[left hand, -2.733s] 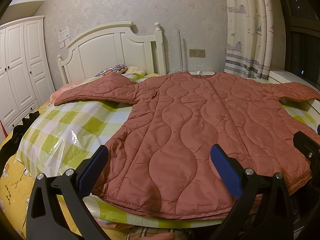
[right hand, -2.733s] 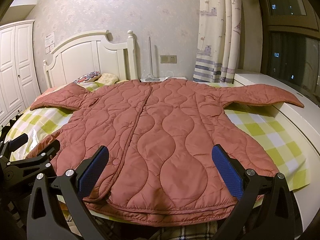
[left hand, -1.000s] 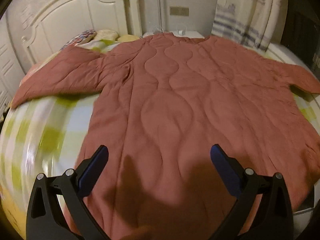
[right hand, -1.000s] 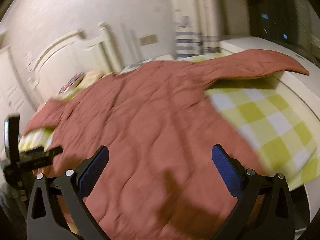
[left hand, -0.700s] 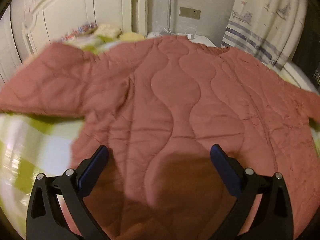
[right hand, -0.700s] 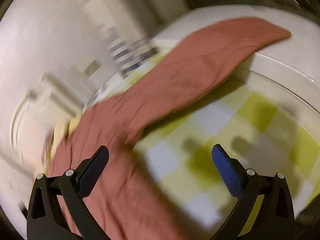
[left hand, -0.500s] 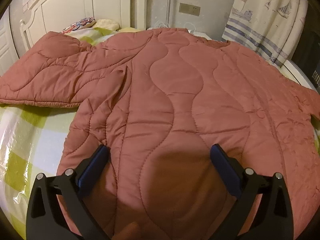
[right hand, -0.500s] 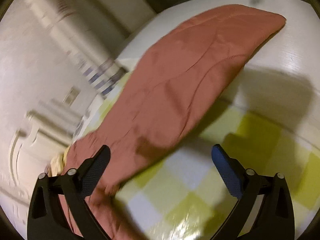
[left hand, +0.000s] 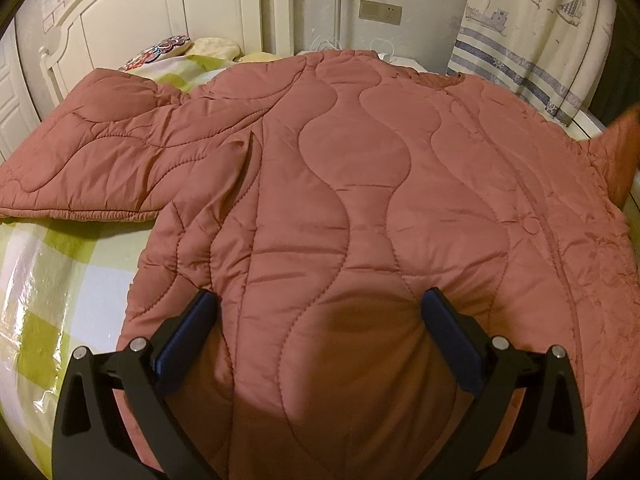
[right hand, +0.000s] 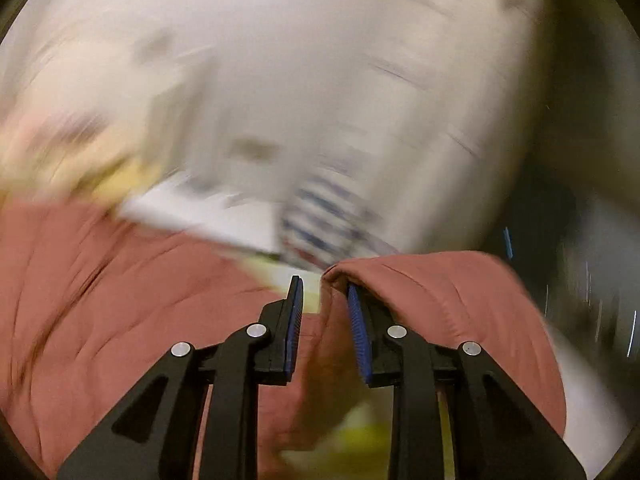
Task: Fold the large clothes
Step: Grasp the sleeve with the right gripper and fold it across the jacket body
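Observation:
A large rust-red quilted jacket [left hand: 360, 184] lies spread flat on the bed, its left sleeve [left hand: 92, 160] stretched out to the left. My left gripper [left hand: 320, 320] is open, low over the jacket's body, its pads resting on the fabric. My right gripper [right hand: 322, 320] has nearly closed jaws with the right sleeve [right hand: 432, 292] between them; the sleeve drapes over the right finger and is lifted off the bed. In the left wrist view the raised sleeve [left hand: 624, 148] shows at the far right edge. The right wrist view is motion-blurred.
The bed has a yellow-green checked cover [left hand: 44, 280] under clear plastic. A white headboard [left hand: 192, 8] and pillows [left hand: 168, 48] stand at the far end. A striped curtain [left hand: 532, 40] hangs at the right, above a white ledge [left hand: 588, 120].
My right gripper went to the right sleeve, closed on it and lifted it. My left gripper moved forward over the jacket's body and lowered onto it, still open.

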Action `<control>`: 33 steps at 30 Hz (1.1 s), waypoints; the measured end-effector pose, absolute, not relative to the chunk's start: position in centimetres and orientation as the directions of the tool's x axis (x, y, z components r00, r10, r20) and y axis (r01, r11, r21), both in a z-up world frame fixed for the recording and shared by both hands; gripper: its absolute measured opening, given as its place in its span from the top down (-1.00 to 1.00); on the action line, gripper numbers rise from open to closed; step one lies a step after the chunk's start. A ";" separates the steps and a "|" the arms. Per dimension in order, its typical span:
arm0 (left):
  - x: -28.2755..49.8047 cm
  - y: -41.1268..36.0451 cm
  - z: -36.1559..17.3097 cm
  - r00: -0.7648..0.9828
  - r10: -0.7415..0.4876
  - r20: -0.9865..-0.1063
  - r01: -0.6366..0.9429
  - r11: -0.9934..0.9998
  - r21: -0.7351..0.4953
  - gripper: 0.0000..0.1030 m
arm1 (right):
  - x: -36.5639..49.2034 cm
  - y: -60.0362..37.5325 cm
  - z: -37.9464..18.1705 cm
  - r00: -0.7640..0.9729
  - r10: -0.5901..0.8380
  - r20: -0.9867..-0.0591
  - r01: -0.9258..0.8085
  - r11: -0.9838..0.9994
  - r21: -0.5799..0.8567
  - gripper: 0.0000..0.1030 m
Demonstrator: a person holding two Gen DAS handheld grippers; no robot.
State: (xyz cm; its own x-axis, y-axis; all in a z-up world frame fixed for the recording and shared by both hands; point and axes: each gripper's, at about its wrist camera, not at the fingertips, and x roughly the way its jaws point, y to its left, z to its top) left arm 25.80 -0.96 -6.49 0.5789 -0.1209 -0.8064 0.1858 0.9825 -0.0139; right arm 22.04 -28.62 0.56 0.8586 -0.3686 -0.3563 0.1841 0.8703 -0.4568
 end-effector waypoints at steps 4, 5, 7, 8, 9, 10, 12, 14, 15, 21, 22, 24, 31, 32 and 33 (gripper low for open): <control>25.6 -0.7 -6.6 0.582 -0.130 -0.803 0.188 0.982 -0.023 -0.96 | 22.8 -18.5 -7.4 0.768 -0.274 -0.579 -0.246 0.708 -0.662 0.31; 25.6 -0.7 -6.6 0.582 -0.131 -0.802 0.189 0.982 -0.024 -0.96 | 22.6 -18.0 -8.4 0.760 -0.282 -0.586 -0.258 0.697 -0.669 0.31; 25.5 -0.6 -6.6 0.583 -0.134 -0.801 0.190 0.981 -0.026 -0.96 | 22.2 -18.8 -8.8 0.763 -0.282 -0.581 -0.214 0.739 -0.639 0.19; 25.5 -0.6 -6.6 0.583 -0.134 -0.801 0.190 0.981 -0.026 -0.96 | 22.2 -20.7 -8.3 0.744 -0.249 -0.620 -0.188 0.813 -0.551 0.08; 25.5 -0.6 -6.6 0.584 -0.133 -0.801 0.190 0.981 -0.024 -0.96 | 21.9 -21.6 -7.9 0.735 -0.235 -0.636 -0.165 0.848 -0.504 -0.23; 25.5 -0.6 -6.6 0.584 -0.131 -0.801 0.190 0.982 -0.023 -0.96 | 21.8 -23.7 -7.3 0.724 -0.212 -0.657 -0.128 0.894 -0.429 -0.49; 25.4 -0.6 -6.7 0.584 -0.132 -0.801 0.190 0.982 -0.024 -0.96 | 20.9 -26.0 -6.4 0.716 -0.148 -0.682 -0.107 0.943 -0.316 -0.54; 25.4 -0.6 -6.7 0.584 -0.132 -0.801 0.190 0.982 -0.023 -0.96 | 18.9 -28.2 -5.5 0.722 -0.060 -0.689 -0.098 0.977 -0.187 -0.54; 25.4 -0.6 -6.7 0.584 -0.131 -0.801 0.190 0.982 -0.022 -0.96 | 17.9 -29.4 -5.1 0.731 -0.017 -0.682 -0.092 0.988 -0.124 -0.54; 25.4 -0.6 -6.7 0.584 -0.132 -0.801 0.190 0.981 -0.023 -0.96 | 16.5 -33.2 -3.8 0.775 -0.250 -0.581 0.178 0.968 -0.179 -0.60; 25.4 -0.6 -6.7 0.584 -0.132 -0.801 0.190 0.981 -0.023 -0.96 | 16.3 -32.5 -2.9 0.814 -0.270 -0.515 0.171 0.957 -0.233 -0.61; 25.4 -0.6 -6.7 0.584 -0.132 -0.801 0.190 0.981 -0.022 -0.96 | 15.1 -29.7 -1.4 0.868 -0.268 -0.418 0.125 0.933 -0.338 -0.64; 25.4 -0.6 -6.7 0.585 -0.133 -0.800 0.190 0.981 -0.025 -0.96 | 14.0 -21.8 0.2 0.925 -0.019 -0.379 -0.158 0.888 -0.431 -0.67; 25.4 -0.6 -6.7 0.585 -0.133 -0.800 0.190 0.981 -0.024 -0.96 | 14.0 -22.2 0.2 0.934 -0.016 -0.356 -0.129 0.916 -0.380 -0.66; 25.4 -0.6 -6.7 0.585 -0.133 -0.800 0.190 0.981 -0.024 -0.96 | 13.1 -23.6 0.8 0.948 -0.027 -0.316 -0.077 0.946 -0.314 -0.58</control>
